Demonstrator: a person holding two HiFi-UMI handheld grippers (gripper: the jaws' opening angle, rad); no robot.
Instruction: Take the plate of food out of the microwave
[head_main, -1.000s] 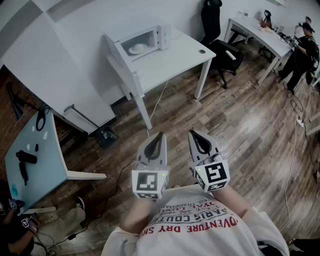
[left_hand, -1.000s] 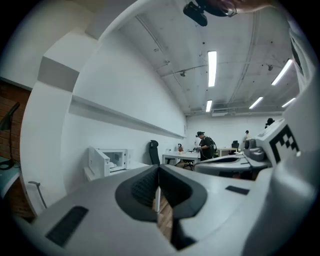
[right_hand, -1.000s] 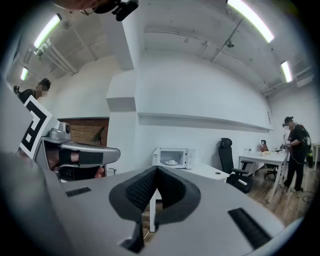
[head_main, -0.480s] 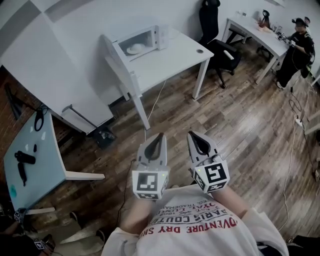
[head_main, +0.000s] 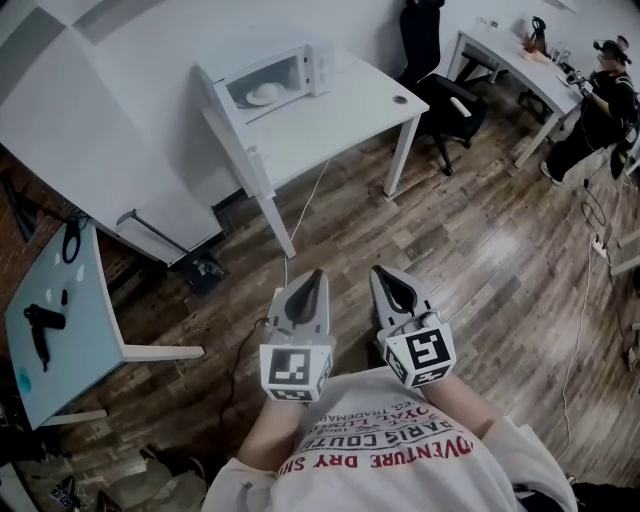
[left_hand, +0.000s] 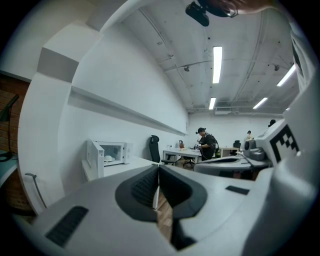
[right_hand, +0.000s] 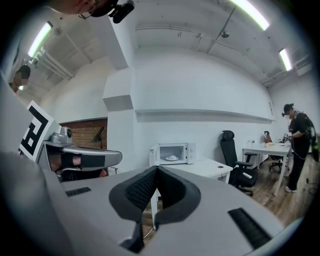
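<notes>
Left tongs (head_main: 318, 275) and right tongs (head_main: 383, 272) were closed on nothing, well apart from the open microwave (head_main: 268, 80). A square approach, with jaws parted before the plate (head_main: 263, 95) rim, seemed advisable.

White microwave (head_main: 285, 72) upright at far left end of white table (head_main: 335, 118); door swung fully open to its left; white plate (head_main: 265, 96) with pale food mound inside, flat, centred in chamber.
</notes>
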